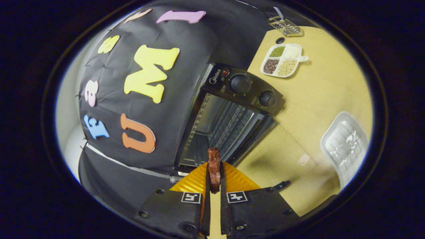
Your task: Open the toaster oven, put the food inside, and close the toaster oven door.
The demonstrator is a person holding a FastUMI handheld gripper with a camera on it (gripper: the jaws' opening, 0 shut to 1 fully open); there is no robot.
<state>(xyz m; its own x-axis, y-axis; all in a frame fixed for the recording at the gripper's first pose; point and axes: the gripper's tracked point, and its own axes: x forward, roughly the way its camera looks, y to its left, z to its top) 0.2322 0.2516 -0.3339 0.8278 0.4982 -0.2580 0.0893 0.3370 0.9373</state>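
My gripper (214, 166) is shut on a thin reddish-brown strip of food (214, 169), which stands up between the two fingers and pokes out past their tips. Just beyond the food stands the black toaster oven (232, 113) on the wooden table (318, 96). Its door (257, 136) is folded down and open. The wire rack (229, 124) inside shows through the opening. Two knobs (240, 83) sit on the oven's control panel. The whole view is tilted, so the oven looks rotated.
A clear plastic tray (345, 146) lies on the table to the right of the oven. Farther off sit a white divided dish of grains and beans (282, 60) and a small wire basket (286, 26). The booth's black cloth wall (139, 99) hangs beside the oven.
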